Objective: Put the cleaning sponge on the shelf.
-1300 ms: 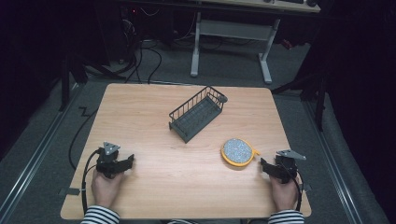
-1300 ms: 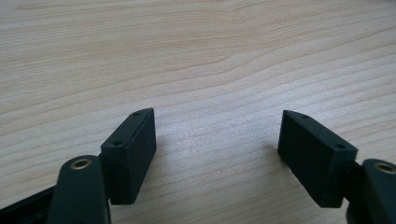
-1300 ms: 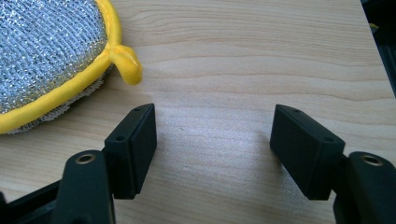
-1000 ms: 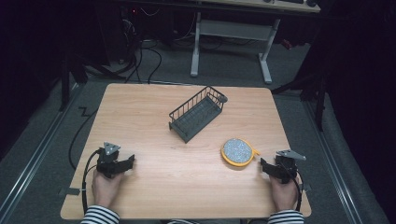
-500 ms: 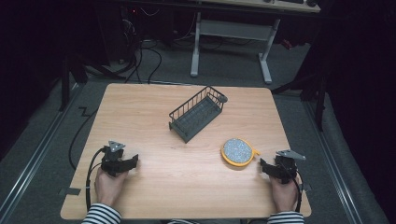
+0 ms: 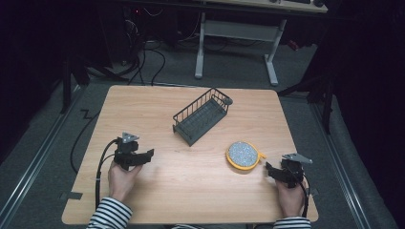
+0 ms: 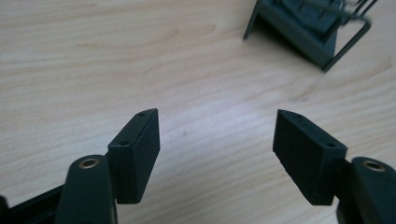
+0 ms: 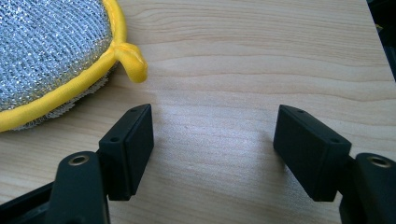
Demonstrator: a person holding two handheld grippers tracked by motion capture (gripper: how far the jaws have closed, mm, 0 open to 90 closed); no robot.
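A dark wire basket (image 6: 200, 117) stands near the middle of the wooden table (image 6: 191, 195); its corner shows at the top right of the left gripper view (image 7: 308, 28). A round silver scrubbing pad with a yellow rim (image 6: 243, 154) lies at the right, and the right gripper view has it at top left (image 8: 46, 46). My left gripper (image 6: 149, 155) is raised a little at the left, pointing toward the basket. Its jaws (image 7: 217, 121) have just been closing and stand apart with nothing between them. My right gripper (image 6: 268, 169) rests beside the pad, open and empty (image 8: 215, 114).
Bare wood lies between the two grippers and in front of the basket. A cable (image 6: 98, 167) trails from the left gripper off the table's left edge. A desk frame (image 6: 234, 38) and cables sit on the dark floor beyond the far edge.
My left hand has lifted and shifted right and forward toward the basket. The right hand, the pad and the basket have stayed put.
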